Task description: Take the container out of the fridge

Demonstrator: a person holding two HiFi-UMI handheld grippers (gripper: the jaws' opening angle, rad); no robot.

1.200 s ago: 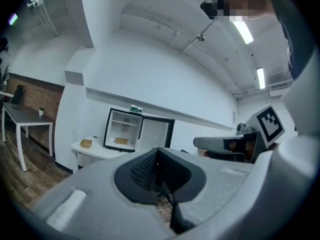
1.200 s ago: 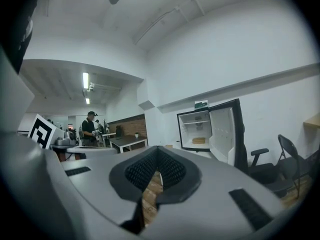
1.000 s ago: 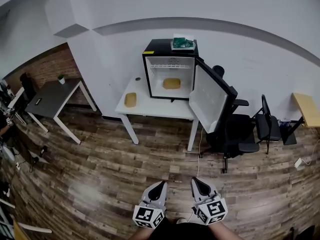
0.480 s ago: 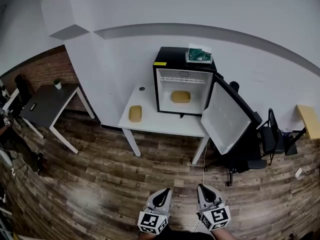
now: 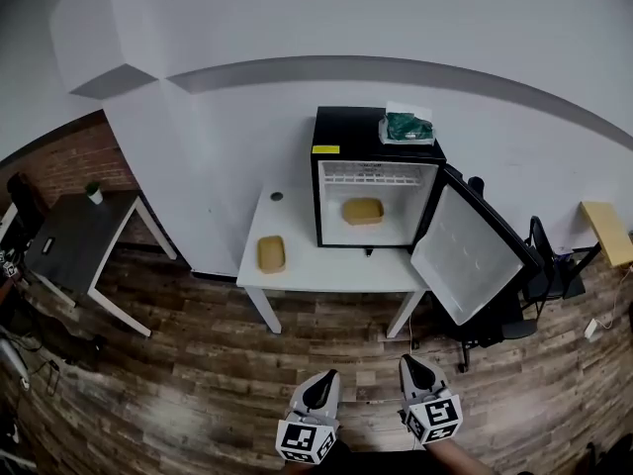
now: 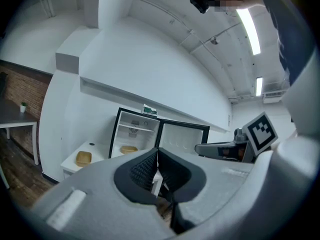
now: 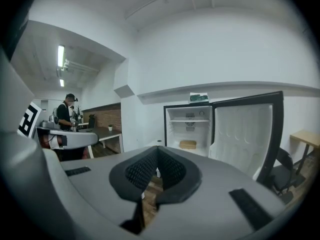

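Fridge [image 5: 346, 132] has shifted toward centre. Head view: left gripper [image 5: 324, 378] and right gripper [image 5: 408, 364] low, side by side, well apart from the tan rectangular container [image 5: 363, 211] inside. Left gripper view: ribbed jaws together, empty. Right gripper view: likewise.

You stand on a wood-plank floor [image 5: 198, 364], facing a white wall [image 5: 247, 28] crossed by a grey band [image 5: 396, 67]. To your left the wall turns to brick [image 5: 59, 156], beside a dark table [image 5: 69, 240] with a small potted plant [image 5: 94, 192] at its far edge. A white worktop [image 5: 336, 268] stands against the wall, with black chairs [image 5: 554, 270] and a pale wooden tabletop [image 5: 611, 231] to its right. Strip lights [image 6: 248, 29] line the ceiling.
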